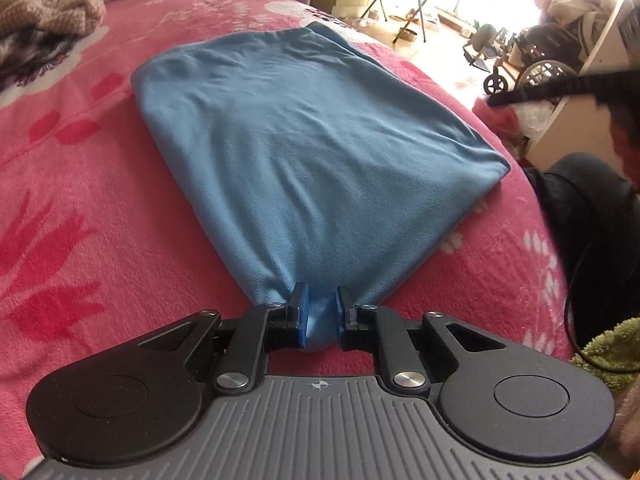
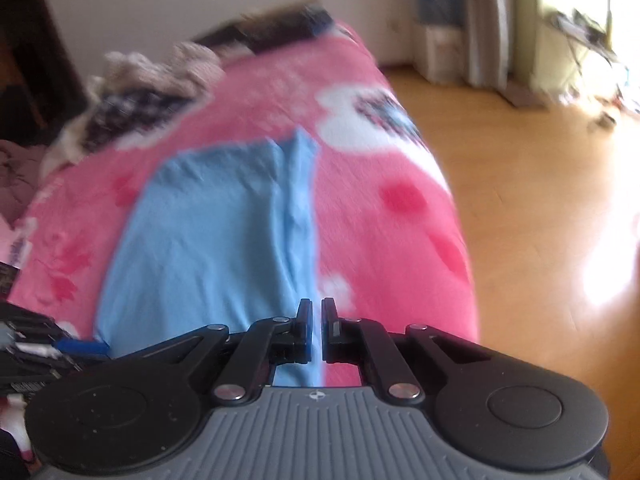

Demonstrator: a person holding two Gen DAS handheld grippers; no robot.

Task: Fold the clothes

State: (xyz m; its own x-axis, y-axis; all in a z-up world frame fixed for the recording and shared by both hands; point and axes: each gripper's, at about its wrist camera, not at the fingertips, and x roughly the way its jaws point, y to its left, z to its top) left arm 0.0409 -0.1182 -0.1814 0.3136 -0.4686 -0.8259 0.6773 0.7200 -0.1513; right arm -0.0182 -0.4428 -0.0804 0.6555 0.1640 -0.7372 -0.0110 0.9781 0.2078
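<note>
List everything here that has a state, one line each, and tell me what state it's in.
blue garment: folded, flat on the pink blanket, near corner bunched
left gripper: shut on the garment's corner
right gripper: shut on the garment's edge
knitted clothes: unfolded heap

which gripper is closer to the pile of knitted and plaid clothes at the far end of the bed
Left. The left gripper sits on the pile's side of the blue garment; the right gripper holds the opposite corner.
</note>
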